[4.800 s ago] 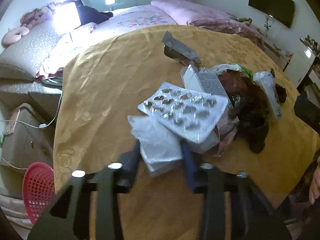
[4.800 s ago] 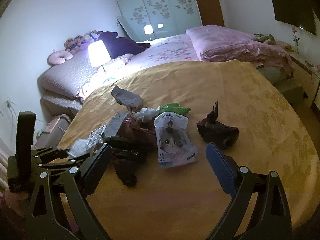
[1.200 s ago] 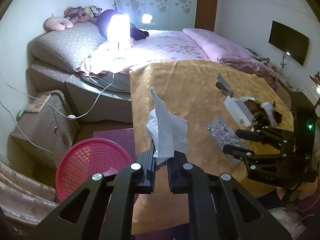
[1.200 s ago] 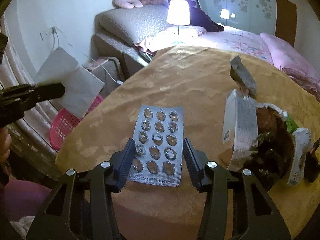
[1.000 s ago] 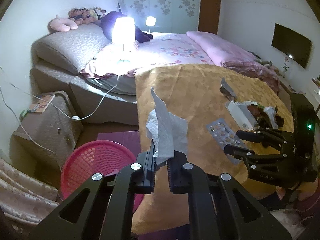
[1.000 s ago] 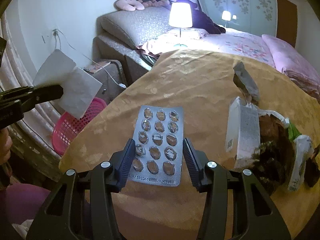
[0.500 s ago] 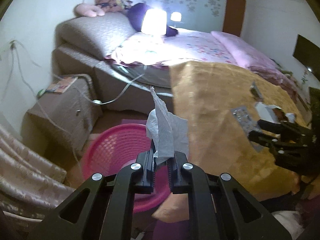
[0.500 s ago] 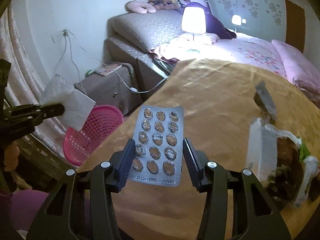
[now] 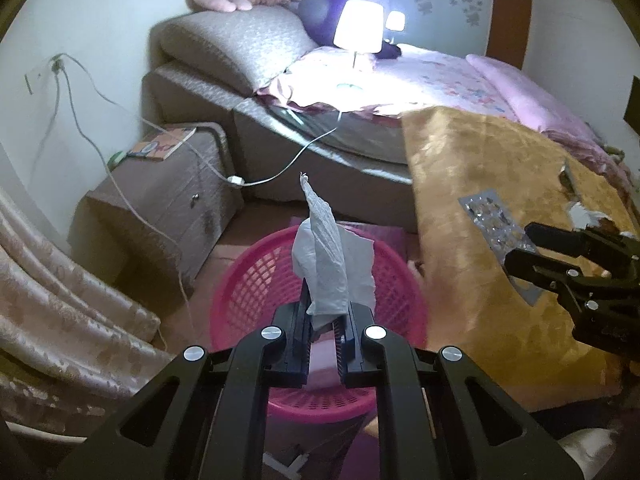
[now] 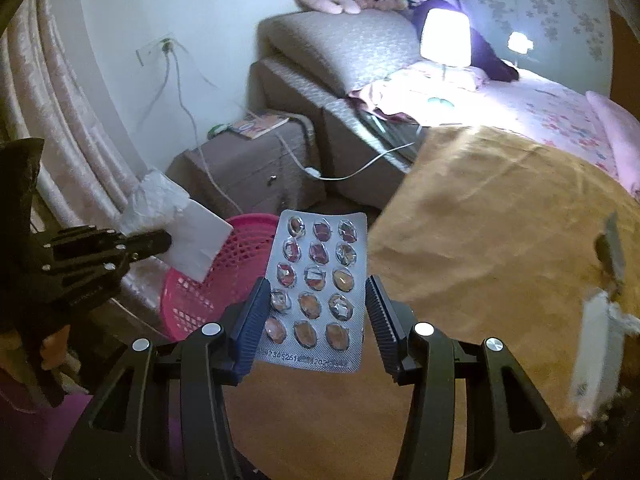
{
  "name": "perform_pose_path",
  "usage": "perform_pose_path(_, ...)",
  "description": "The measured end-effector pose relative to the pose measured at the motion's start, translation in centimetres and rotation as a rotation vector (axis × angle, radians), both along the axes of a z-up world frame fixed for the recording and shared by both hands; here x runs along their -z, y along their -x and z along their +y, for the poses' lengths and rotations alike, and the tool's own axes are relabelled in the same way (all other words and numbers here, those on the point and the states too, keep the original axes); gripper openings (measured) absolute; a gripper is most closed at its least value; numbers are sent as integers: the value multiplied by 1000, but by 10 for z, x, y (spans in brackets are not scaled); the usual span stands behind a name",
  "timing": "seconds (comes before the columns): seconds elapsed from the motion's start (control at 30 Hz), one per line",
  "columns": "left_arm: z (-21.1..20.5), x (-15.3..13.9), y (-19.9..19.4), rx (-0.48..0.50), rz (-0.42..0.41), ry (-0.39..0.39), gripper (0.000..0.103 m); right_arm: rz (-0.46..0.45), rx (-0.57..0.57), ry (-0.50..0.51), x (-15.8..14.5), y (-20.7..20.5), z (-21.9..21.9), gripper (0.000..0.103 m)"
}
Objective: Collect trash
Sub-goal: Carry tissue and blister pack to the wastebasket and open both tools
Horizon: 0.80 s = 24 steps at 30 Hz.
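My left gripper [image 9: 325, 322] is shut on a crumpled white tissue [image 9: 334, 270] and hangs over the pink mesh basket [image 9: 256, 284] on the floor. In the right wrist view that same left gripper [image 10: 156, 242] holds the tissue [image 10: 188, 232] above the basket [image 10: 224, 272]. My right gripper [image 10: 318, 312] is shut on a silver blister pack [image 10: 318, 284] of used pills, held flat over the edge of the gold-clothed table [image 10: 500, 216]. From the left wrist view the right gripper [image 9: 516, 252] and blister pack [image 9: 490, 220] show at the right.
More trash lies on the table: a white carton [image 10: 598, 356] and a grey wrapper [image 10: 612, 248]. A brown nightstand [image 9: 160, 196] with a cable, a curtain [image 9: 60, 300] and the bed [image 9: 420, 76] with a lit lamp [image 9: 358, 26] surround the basket.
Both grippers have swung left, off the table and toward the basket. The tissue now hangs over the basket's opening, and the blister pack has come to the table's edge.
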<state>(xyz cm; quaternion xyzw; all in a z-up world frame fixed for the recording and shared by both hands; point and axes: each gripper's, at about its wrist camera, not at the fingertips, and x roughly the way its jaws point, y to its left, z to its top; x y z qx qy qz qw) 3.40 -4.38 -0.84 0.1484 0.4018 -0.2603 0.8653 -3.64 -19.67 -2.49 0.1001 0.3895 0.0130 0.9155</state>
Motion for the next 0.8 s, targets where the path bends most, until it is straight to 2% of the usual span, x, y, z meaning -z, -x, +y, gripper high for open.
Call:
perform_pose_path(0.47,6,38,-22,-53,94,-106,10,114,-94,-31,28,-47,40,48)
perform_pose_path(0.6,9,39,-24,-60,101,-109,15,133,-101,-30,34,-53,44,48)
perform_pose_path(0.67,9,39,-25,-65,107,-109,22,139,-103,-30,35,-53,45,48)
perform_pose_path(0.73,10,39,-26,-77,122,-105,45,140,-102,-35,36,-54,45,48)
perform_pose_path(0.8,11,38,-27,-91,128,-97,55,144,-102,-39,36,-55,45,49)
